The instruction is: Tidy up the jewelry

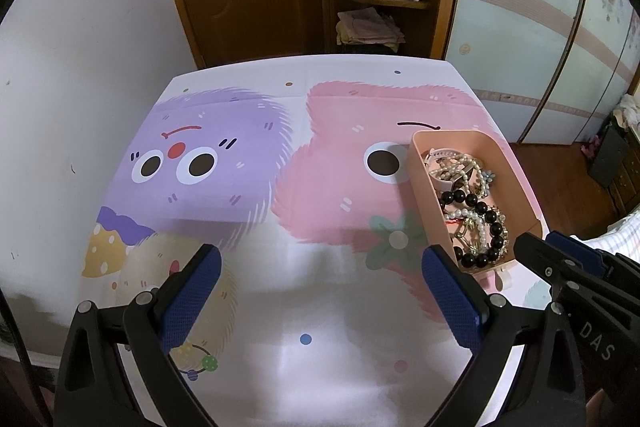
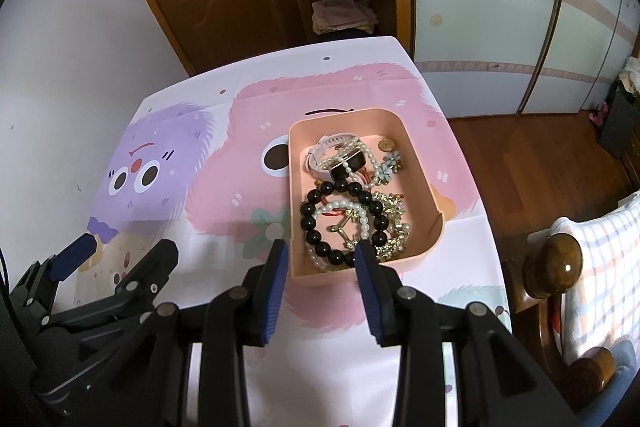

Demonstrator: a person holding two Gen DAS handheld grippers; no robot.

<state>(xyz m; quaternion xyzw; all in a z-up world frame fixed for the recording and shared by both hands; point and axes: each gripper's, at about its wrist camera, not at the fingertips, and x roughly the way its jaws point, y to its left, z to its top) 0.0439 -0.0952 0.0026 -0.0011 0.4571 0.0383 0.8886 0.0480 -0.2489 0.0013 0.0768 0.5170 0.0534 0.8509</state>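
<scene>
Pink plastic tray (image 1: pixel 520 183) sits on the tabletop (image 1: pixel 280 267) at the right in the left wrist view, heaped with tangled jewelry. The left hand-held gripper (image 1: pixel 320 291) hangs spread wide and empty over bare cloth, the tray just beside its right finger. From the right wrist view, the right hand-held gripper (image 2: pixel 320 263) is partly open and holds nothing, its tips at the tray's near wall, straddling the black bead bracelet (image 2: pixel 340 211). That bracelet looks stiff-beaded yet floppy, light and slick; I would pinch one bead side-on. The pearl strand (image 2: pixel 352 207) and watch (image 2: pixel 340 157) overlap it, so snagging seems likely.
</scene>
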